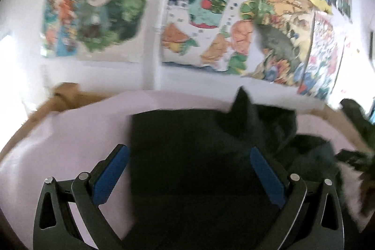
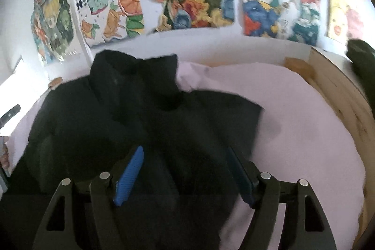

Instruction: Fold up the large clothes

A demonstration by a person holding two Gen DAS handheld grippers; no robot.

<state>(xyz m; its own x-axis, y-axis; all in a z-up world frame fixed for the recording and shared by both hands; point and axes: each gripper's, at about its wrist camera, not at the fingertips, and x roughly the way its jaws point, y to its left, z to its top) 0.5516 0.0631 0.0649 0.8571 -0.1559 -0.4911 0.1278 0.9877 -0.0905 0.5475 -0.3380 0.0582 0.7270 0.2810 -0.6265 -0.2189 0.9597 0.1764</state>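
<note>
A large black garment [image 1: 187, 147] lies partly folded on a pale pink sheet [image 1: 77, 132]. In the left wrist view its near part is flat with a straight left edge, and bunched cloth rises at the right. My left gripper [image 1: 189, 156] hangs over it, blue pads spread wide, nothing pinched. In the right wrist view the black garment [image 2: 131, 114] shows a raised fold at the back. My right gripper [image 2: 185, 156] stands open above the cloth, its blue pads [image 2: 130, 176] apart and free of fabric.
The pink sheet [image 2: 304, 132] covers a bed with a wooden frame [image 2: 346, 109] on the right. Colourful drawings [image 1: 206, 27] hang on the white wall behind. Another dark garment [image 1: 358, 123] lies at the right edge. The other gripper [image 2: 9, 115] shows at the far left.
</note>
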